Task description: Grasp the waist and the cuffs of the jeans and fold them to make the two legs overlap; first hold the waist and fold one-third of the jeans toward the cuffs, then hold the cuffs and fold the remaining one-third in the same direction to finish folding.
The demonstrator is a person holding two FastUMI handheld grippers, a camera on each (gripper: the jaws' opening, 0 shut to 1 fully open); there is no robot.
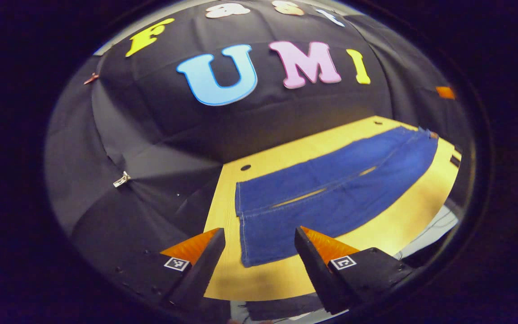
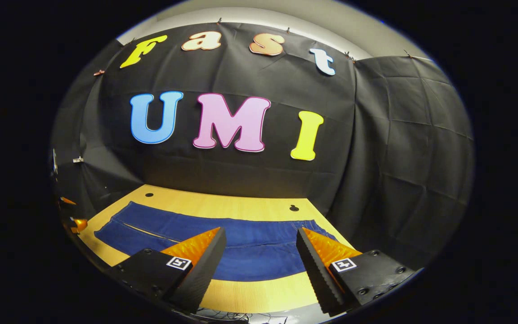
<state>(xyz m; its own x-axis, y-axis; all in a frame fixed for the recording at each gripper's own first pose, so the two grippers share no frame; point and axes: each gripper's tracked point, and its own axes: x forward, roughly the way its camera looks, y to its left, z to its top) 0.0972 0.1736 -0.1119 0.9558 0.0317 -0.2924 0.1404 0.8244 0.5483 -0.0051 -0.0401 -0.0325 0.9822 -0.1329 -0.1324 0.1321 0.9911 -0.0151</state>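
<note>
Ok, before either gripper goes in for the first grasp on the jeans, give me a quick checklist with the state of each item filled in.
1. Jeans spread flat on the table, legs side by side: ok.
2. Left gripper open, nothing held: ok.
3. Right gripper open, nothing held: ok.
4. Left gripper lined up over the cuffs: ok.
5. Right gripper over the waist end: cannot tell, since the jeans' end by it is partly hidden behind its fingers.
6. Either gripper touching the cloth: not ok, both hang above it.

Wooden table point(image 1: 394, 234) carries blue jeans point(image 1: 331, 193) lying flat, both legs spread out.
</note>
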